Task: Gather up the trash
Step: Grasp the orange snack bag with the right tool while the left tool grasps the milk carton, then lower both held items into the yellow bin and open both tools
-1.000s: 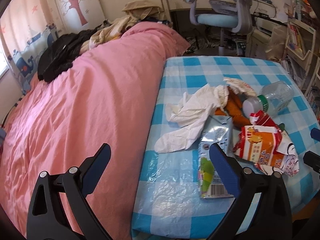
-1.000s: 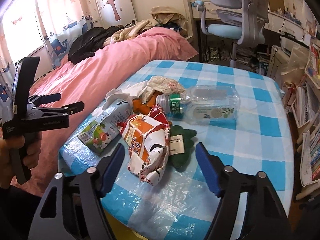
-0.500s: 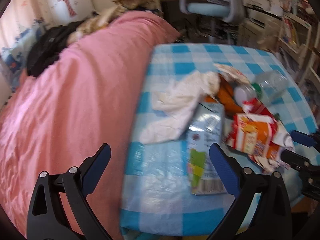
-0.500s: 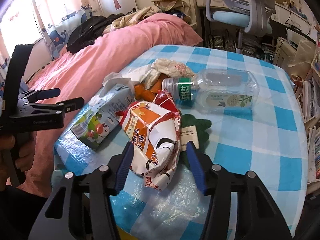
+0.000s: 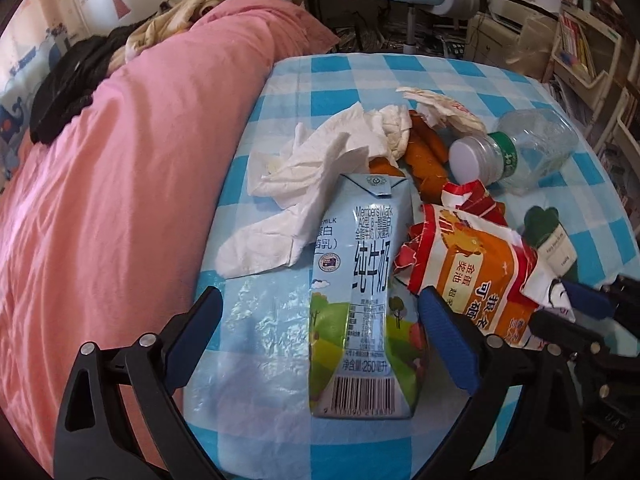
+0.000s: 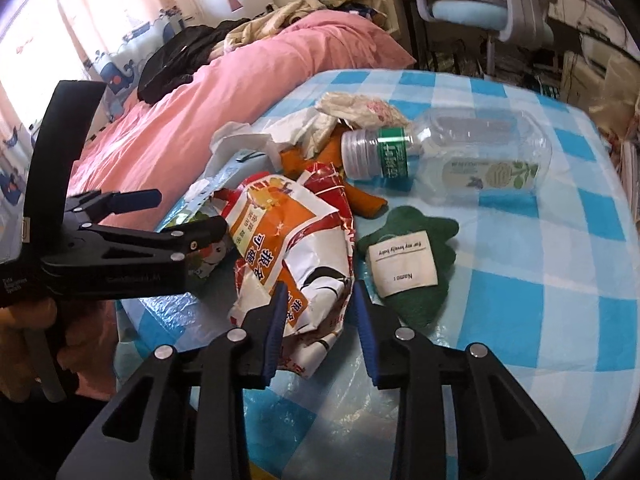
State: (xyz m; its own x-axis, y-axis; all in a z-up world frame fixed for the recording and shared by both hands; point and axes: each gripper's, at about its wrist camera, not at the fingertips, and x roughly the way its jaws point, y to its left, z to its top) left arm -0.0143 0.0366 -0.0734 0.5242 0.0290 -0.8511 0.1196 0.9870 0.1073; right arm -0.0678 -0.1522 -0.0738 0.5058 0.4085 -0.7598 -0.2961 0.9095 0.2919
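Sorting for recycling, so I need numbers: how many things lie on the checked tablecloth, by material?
Plastic: 1, the clear bottle
Carton: 1, the milk carton
Foil or film wrappers: 2, the orange snack bag, the pale wrapper
Paper: 1, the white tissue
Fabric: 2, the green felt piece, the orange piece
Total: 7

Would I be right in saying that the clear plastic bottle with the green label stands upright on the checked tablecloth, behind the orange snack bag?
Not quite: the clear plastic bottle lies on its side, cap towards the orange snack bag, as the right wrist view shows. It is indeed on the checked tablecloth, behind that bag.
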